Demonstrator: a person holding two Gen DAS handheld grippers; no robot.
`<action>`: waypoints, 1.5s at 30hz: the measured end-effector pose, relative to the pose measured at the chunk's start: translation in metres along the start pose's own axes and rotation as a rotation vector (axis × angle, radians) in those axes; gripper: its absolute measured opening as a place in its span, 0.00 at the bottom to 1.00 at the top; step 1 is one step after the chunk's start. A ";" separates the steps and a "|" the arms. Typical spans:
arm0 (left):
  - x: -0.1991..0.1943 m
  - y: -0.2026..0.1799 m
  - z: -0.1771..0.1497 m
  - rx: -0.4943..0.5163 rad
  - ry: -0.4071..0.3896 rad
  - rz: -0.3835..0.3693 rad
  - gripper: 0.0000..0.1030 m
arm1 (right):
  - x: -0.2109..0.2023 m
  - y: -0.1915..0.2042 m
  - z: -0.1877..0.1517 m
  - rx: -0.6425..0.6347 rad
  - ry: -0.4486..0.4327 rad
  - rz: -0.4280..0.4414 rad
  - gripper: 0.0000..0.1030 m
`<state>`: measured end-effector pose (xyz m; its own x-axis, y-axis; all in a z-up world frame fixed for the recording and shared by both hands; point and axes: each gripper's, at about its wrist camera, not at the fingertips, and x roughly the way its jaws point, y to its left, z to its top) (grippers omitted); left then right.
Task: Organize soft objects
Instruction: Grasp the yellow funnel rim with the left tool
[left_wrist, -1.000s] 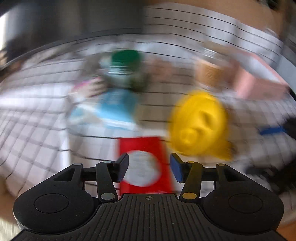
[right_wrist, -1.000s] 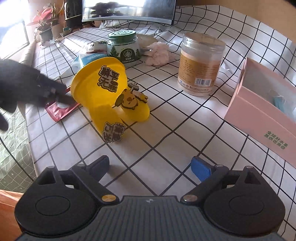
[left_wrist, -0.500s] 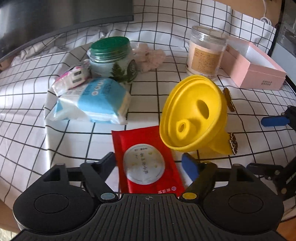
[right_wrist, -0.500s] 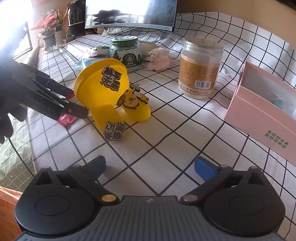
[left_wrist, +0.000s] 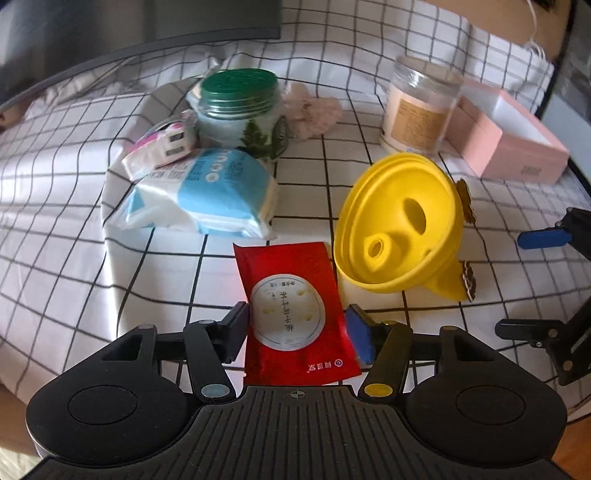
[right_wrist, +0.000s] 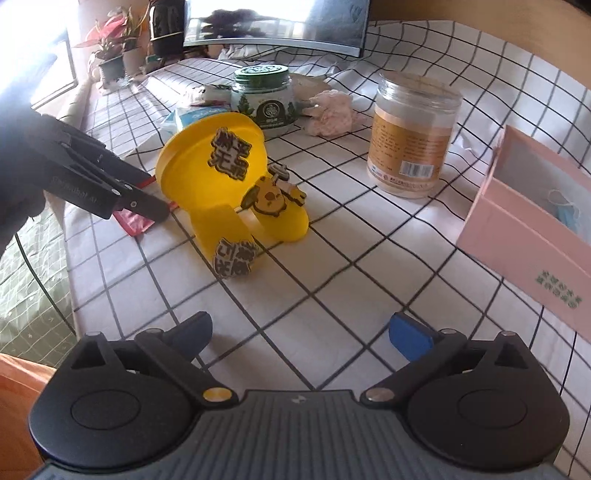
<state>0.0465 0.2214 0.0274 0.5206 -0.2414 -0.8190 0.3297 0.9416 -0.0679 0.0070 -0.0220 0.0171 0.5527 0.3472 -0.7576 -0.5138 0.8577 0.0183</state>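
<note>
- Red packet (left_wrist: 295, 306) lies flat on the checked cloth (left_wrist: 66, 229), just left of the yellow funnel-shaped holder (left_wrist: 402, 225), with its near part between the fingers of the left gripper (left_wrist: 297, 334).
- Left gripper's jaws have just been closing; they stand on either side of the packet, close to its edges, but whether the pads press on it I cannot tell.
- From the right wrist view the left gripper (right_wrist: 162, 214) reaches down to the cloth left of the holder (right_wrist: 225, 184), with a red corner of the packet (right_wrist: 135, 223) showing under it.
- Right gripper (right_wrist: 299, 332) hangs with its jaws wide apart over bare cloth (right_wrist: 332, 236) in front of the holder, with nothing between them.
- Behind the holder and to its left lies a blue and white pack of wipes (left_wrist: 207, 192), with a small pink and white pack (left_wrist: 162, 147) touching its far edge.
- Green-lidded jar (left_wrist: 240, 107) stands behind the wipes; a pale pink crumpled soft thing (left_wrist: 314, 114) lies just right of that jar.
- Clear jar with a tan label (left_wrist: 417, 110) stands behind the holder, and an open pink box (left_wrist: 509, 144) sits to the right of that jar.
</note>
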 end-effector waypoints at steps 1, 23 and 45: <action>-0.002 0.000 -0.001 -0.008 -0.008 0.010 0.25 | -0.004 0.001 0.006 -0.013 -0.023 0.008 0.99; -0.026 0.066 -0.015 -0.342 -0.097 -0.003 0.20 | -0.033 0.071 0.067 -0.223 -0.133 0.110 0.98; -0.011 -0.065 0.061 -0.060 -0.047 -0.199 0.34 | -0.054 0.004 -0.025 0.118 0.006 -0.098 0.98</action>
<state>0.0679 0.1480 0.0755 0.4868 -0.4335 -0.7583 0.3829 0.8862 -0.2608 -0.0412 -0.0471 0.0417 0.5923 0.2575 -0.7635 -0.3767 0.9261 0.0201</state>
